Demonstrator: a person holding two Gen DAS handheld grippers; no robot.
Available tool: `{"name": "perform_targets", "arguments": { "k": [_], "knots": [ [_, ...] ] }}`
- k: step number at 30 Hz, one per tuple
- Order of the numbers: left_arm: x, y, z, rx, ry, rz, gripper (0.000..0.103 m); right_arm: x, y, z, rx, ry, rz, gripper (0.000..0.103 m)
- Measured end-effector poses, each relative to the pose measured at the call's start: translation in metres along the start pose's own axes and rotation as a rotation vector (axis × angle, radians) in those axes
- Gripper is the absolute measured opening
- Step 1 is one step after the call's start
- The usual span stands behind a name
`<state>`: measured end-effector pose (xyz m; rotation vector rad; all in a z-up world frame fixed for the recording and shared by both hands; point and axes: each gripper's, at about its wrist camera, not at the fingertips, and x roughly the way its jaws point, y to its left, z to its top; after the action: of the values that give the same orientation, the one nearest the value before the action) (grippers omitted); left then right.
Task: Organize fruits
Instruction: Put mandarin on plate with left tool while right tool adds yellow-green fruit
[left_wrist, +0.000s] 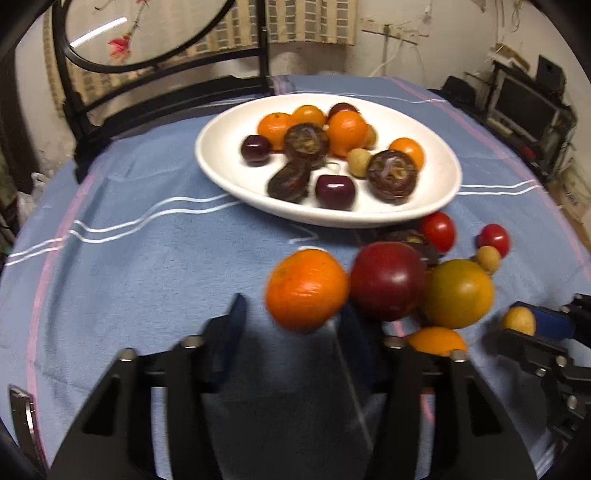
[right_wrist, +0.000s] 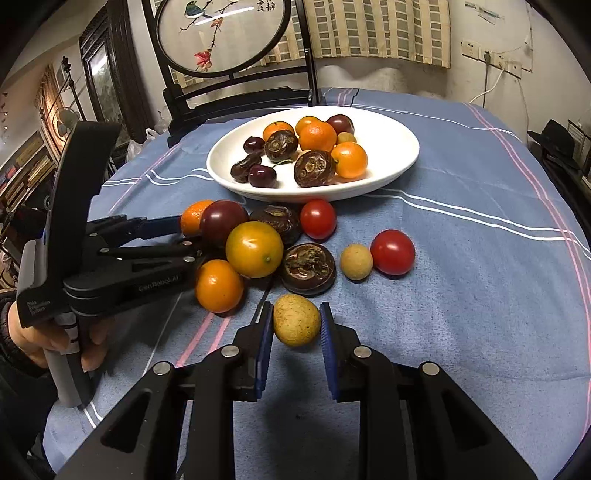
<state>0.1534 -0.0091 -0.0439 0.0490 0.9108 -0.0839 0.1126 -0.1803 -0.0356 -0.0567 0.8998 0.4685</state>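
Observation:
A small orange mandarin (left_wrist: 306, 290) lies on the blue cloth between the fingertips of my left gripper (left_wrist: 291, 310). It touches the right-hand finger, and cloth shows beside the other; the view is blurred. My right gripper (right_wrist: 296, 325) is shut on a yellowish longan (right_wrist: 296, 320), with both blue pads against its sides. The white plate (right_wrist: 406, 147) beyond holds several oranges, dark plums and water chestnuts. Loose fruit sits between plate and grippers: a dark plum (left_wrist: 388, 280), a yellow-green orange (right_wrist: 255, 249), a water chestnut (right_wrist: 308, 269) and two cherry tomatoes (right_wrist: 392, 252).
A dark wooden chair (right_wrist: 236, 92) stands at the table's far edge. A person's hand (right_wrist: 44, 339) grips the left tool's handle at the left. Another longan (right_wrist: 355, 261) and an orange (right_wrist: 218, 285) lie in the loose cluster. Bare cloth stretches to the right.

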Motion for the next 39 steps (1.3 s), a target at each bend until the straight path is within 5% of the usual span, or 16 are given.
{"name": "perform_targets", "arguments": {
  "k": [10,16,23,31,35,37,39],
  "knots": [
    [-0.038,0.013,-0.001,-0.042,-0.034,-0.014,0.038,-0.022,-0.012,0.009,0.083,-0.099,0.054,0.025],
    [-0.057,0.019,0.032,-0.062,-0.097,-0.031,0.038,-0.036,-0.001,0.047,0.046,-0.154,0.058,0.025],
    [-0.023,0.019,0.078,-0.112,-0.075,-0.032,0.038,-0.006,0.007,0.101,0.019,-0.16,0.06,0.025],
    [0.022,0.033,0.095,-0.167,-0.019,-0.016,0.039,0.048,0.007,0.112,0.064,-0.076,0.12,0.026],
    [0.019,0.033,0.091,-0.181,-0.06,0.003,0.052,0.05,-0.008,0.111,0.144,-0.09,0.173,0.037],
    [0.011,0.03,0.088,-0.163,-0.087,0.048,0.07,0.046,-0.014,0.109,0.166,-0.094,0.183,0.038],
    [0.002,0.03,0.086,-0.159,-0.116,0.047,0.072,0.042,-0.017,0.108,0.172,-0.103,0.171,0.039]
  ]
}}
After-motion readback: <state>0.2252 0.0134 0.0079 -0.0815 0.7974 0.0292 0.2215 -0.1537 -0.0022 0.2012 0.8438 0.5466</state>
